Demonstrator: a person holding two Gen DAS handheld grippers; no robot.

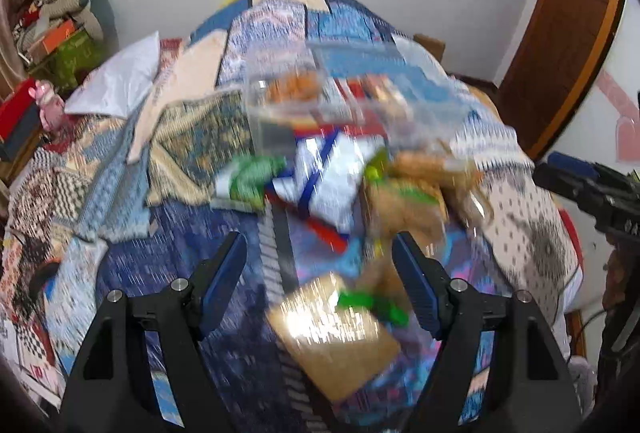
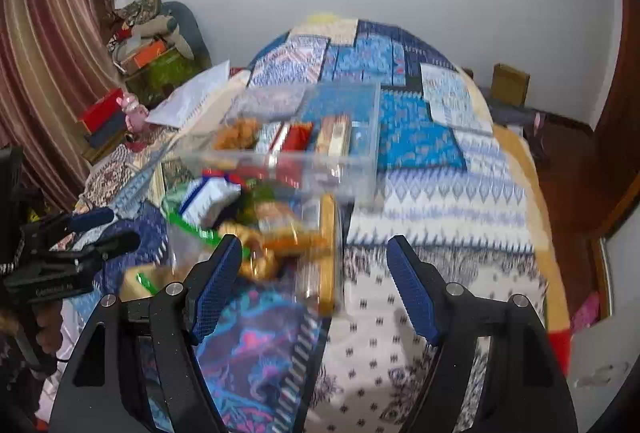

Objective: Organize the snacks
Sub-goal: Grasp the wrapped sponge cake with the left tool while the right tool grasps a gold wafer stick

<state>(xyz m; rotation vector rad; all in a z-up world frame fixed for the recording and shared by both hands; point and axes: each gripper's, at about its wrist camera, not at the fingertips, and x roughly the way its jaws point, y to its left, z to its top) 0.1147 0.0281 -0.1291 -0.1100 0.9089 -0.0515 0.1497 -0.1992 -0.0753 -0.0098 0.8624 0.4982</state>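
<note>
Snack packets lie in a loose pile on a patterned bedspread (image 1: pixel 168 273). A clear plastic box (image 2: pixel 304 137) stands behind the pile and holds a few snacks. In the left wrist view a flat tan packet (image 1: pixel 332 333) with a green strip lies between my fingers, and a white and blue packet (image 1: pixel 324 177) lies beyond it. My left gripper (image 1: pixel 320 273) is open and empty above the tan packet. My right gripper (image 2: pixel 314 273) is open and empty, with a clear jar with a gold lid (image 2: pixel 326 253) lying just ahead. Both views are blurred.
The bed fills the middle of the room, with a white pillow (image 2: pixel 196 97) at its left. Boxes and clutter (image 2: pixel 152 61) are stacked by the curtain at left. A wooden door (image 1: pixel 560 53) stands at right. The left gripper shows in the right wrist view (image 2: pixel 76 253).
</note>
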